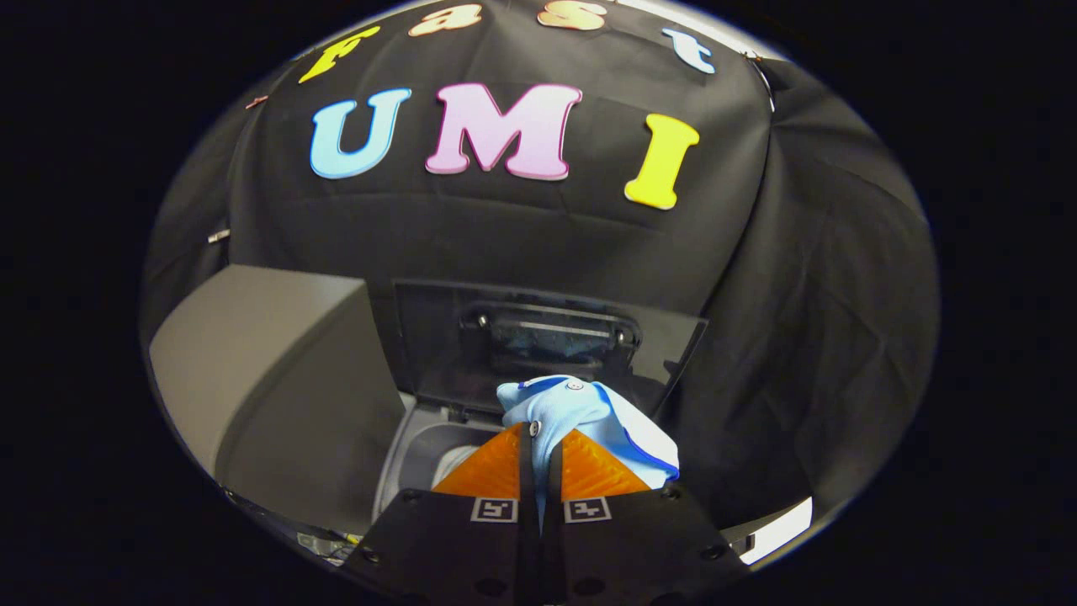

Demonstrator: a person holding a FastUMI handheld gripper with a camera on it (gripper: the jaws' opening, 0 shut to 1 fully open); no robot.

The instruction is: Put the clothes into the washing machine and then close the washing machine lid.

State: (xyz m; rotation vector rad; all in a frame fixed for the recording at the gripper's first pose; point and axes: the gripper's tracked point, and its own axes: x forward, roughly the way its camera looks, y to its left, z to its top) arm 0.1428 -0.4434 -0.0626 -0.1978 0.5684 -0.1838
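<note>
My gripper is shut on a light blue garment with dark blue trim and small buttons. The cloth bunches up ahead of the two orange fingers and a strip of it runs down the narrow gap between them. Below and beyond the fingers lies the washing machine's open tub, pale grey inside. The machine's dark lid stands upright behind the garment, with its handle recess facing me. The garment hangs above the opening, toward its right side.
A grey box-like unit stands left of the tub. Black cloth covers the wall behind and to the right. A white strip of surface shows low on the right.
</note>
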